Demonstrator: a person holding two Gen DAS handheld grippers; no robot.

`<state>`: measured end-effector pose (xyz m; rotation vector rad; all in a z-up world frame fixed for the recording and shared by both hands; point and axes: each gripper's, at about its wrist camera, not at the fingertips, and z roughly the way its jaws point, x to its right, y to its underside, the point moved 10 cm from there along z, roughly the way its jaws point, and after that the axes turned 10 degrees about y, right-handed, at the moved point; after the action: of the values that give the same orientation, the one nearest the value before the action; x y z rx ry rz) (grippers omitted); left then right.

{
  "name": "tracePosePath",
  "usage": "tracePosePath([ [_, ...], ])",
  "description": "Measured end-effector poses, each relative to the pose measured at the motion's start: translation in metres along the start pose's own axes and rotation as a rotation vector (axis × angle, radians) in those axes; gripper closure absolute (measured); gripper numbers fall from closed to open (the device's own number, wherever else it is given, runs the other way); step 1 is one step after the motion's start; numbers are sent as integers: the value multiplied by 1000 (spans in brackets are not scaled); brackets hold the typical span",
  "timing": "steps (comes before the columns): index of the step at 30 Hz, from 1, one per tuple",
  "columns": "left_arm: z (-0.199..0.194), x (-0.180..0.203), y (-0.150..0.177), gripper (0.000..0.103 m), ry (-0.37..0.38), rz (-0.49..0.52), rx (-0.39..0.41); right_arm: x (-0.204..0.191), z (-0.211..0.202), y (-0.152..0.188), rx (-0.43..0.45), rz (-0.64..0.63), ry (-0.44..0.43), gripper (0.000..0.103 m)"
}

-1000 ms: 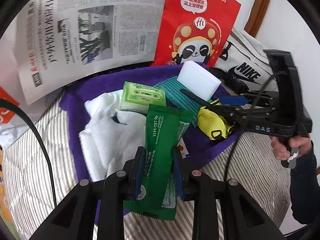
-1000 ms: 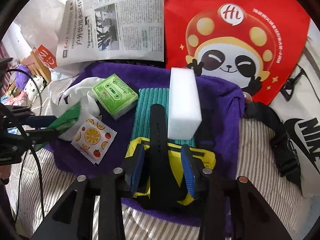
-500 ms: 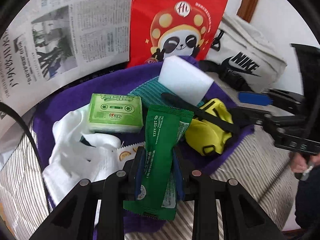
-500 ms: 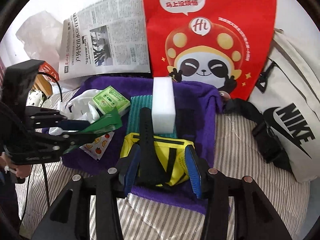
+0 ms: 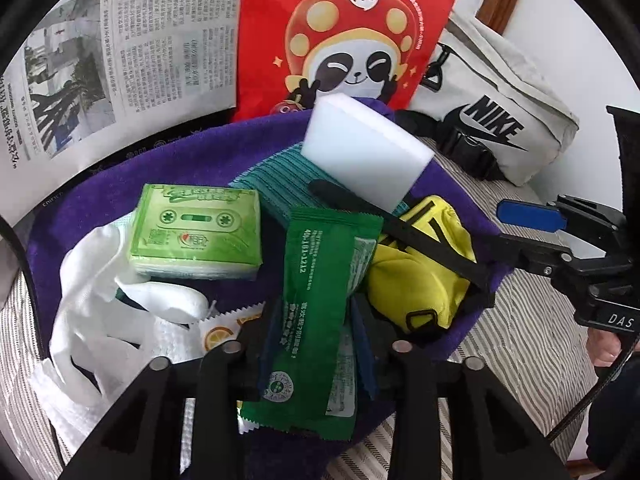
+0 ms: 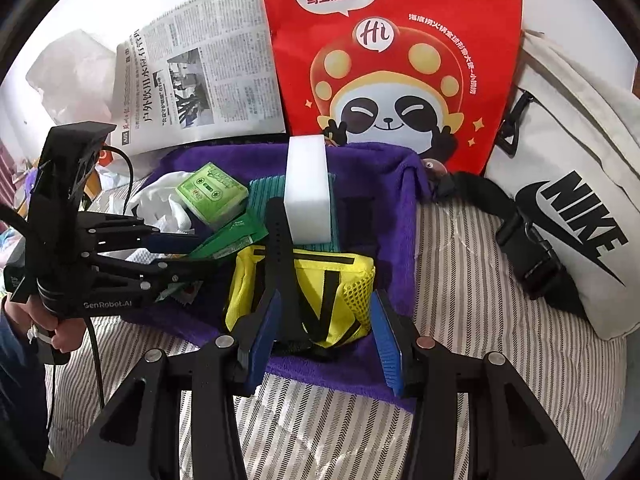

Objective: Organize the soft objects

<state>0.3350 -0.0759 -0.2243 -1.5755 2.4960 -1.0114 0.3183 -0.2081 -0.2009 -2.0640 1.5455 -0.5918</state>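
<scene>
The left gripper (image 5: 316, 344) has just been loosening around the green packet (image 5: 320, 300), lowering it onto the purple towel (image 5: 168, 168) beside the tissue pack (image 5: 196, 236); the right gripper (image 6: 324, 336) stands released astride the yellow pouch (image 6: 320, 284), near edge

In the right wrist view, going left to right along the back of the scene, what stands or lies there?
Crumpled white plastic bag → newspaper → red panda bag → white Nike bag.
</scene>
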Motion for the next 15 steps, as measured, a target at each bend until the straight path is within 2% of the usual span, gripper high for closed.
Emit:
tracePosePath([
  [2, 1, 2, 2, 51, 9, 5, -4, -2, 0, 0, -2, 5, -9, 57],
  [3, 1, 2, 3, 48, 8, 8, -8, -3, 0, 0, -4, 7, -12, 57],
  [6, 2, 7, 7, 46, -3, 26, -21, -6, 0, 2, -10, 9, -14, 57],
  [8, 1, 7, 10, 41, -14, 23, -27, -8, 0, 3, -16, 7, -9, 57],
  [13, -12, 4, 14, 39, -37, 7, -18, -9, -5, 8, -23, 22, -7, 56],
  [15, -20, 3, 16, 30, -38, -11, -7, -9, -6, 11, -36, 30, 2, 55],
])
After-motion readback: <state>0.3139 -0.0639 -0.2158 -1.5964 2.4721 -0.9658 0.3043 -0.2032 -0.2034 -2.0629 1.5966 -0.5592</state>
